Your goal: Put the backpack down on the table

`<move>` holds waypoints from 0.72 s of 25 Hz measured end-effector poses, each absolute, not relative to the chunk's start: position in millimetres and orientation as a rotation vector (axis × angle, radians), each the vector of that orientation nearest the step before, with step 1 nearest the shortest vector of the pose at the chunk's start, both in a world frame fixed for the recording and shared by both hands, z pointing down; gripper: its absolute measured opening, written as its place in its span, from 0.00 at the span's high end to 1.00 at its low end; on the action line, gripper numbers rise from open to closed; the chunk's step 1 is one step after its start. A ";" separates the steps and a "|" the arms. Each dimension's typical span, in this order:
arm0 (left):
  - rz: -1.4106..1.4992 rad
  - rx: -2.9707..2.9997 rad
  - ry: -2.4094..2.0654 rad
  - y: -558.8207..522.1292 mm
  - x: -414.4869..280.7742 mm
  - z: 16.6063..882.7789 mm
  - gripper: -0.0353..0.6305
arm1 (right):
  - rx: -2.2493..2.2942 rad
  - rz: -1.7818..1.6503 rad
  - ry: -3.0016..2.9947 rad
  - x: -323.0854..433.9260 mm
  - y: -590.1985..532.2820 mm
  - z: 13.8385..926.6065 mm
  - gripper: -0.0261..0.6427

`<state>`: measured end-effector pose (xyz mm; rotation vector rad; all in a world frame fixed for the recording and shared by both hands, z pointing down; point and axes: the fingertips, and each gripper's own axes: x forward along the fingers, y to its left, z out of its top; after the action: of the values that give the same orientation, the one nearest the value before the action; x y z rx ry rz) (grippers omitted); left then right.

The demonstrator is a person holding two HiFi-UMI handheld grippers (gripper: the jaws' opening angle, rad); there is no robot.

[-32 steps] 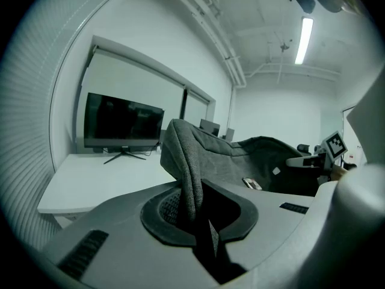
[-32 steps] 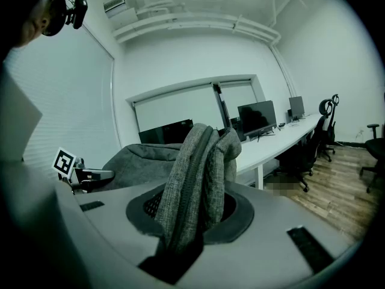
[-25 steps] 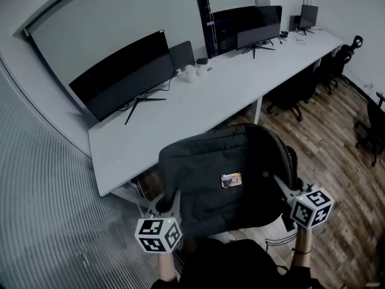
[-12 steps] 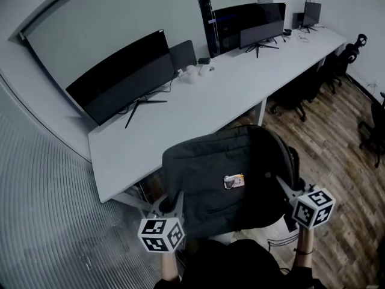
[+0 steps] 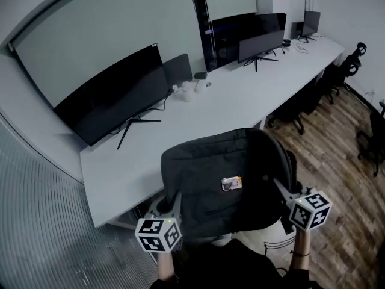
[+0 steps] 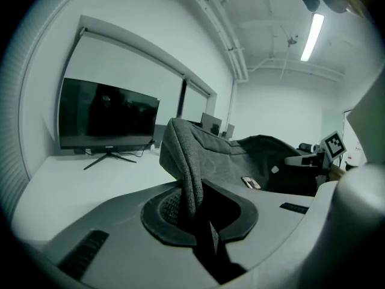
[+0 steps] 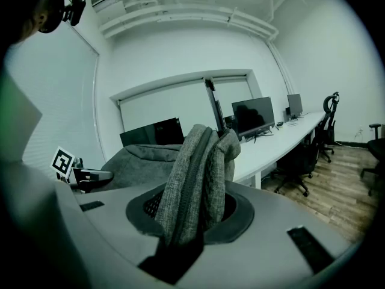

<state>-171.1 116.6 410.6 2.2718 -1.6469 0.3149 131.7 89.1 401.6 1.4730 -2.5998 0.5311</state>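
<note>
A dark grey backpack (image 5: 228,179) hangs in the air between my two grippers, with its far edge over the near edge of the long white table (image 5: 204,110). My left gripper (image 5: 172,201) is shut on the backpack's left side, and in the left gripper view the grey fabric (image 6: 185,161) is pinched between the jaws. My right gripper (image 5: 281,189) is shut on the right side, where a thick fold with a zip (image 7: 197,167) fills the jaws. A small tag (image 5: 231,183) lies on the backpack's top face.
A wide black monitor (image 5: 114,104) stands at the table's back left, and more monitors (image 5: 260,35) stand further right. Small white items (image 5: 189,89) sit near the wall. Black office chairs (image 5: 304,95) stand on the wooden floor at right. A ribbed wall (image 5: 36,221) runs along the left.
Both grippers and the backpack have moved forward towards the table. The table's near edge now lies under the backpack's far side. Both grips are unchanged.
</note>
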 end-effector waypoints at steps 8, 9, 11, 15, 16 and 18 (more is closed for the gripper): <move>0.324 2.355 -1.534 38.3 -149.1 409.8 0.88 | 1.599 0.518 -2.542 155.2 38.5 395.2 0.81; 0.324 2.362 -1.522 31.0 -147.5 408.6 0.88 | 1.610 0.519 -2.537 156.5 33.9 394.0 0.81; 0.325 2.376 -1.504 17.5 -143.0 406.8 0.88 | 1.630 0.522 -2.529 160.6 25.4 392.6 0.81; 0.332 2.396 -1.480 -7.8 -136.1 407.8 0.88 | 1.662 0.523 -2.521 167.3 6.3 393.7 0.81; 0.334 2.400 -1.476 -13.3 -135.3 407.6 0.88 | 1.668 0.521 -2.519 168.3 1.5 393.4 0.81; 0.337 2.404 -1.469 -23.4 -134.0 406.6 0.88 | 1.676 0.521 -2.516 169.7 -7.6 392.9 0.81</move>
<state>-134.0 -23.4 406.6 2.4035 -1.4685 0.3368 169.7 -7.6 392.9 1.6763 -2.5158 0.5208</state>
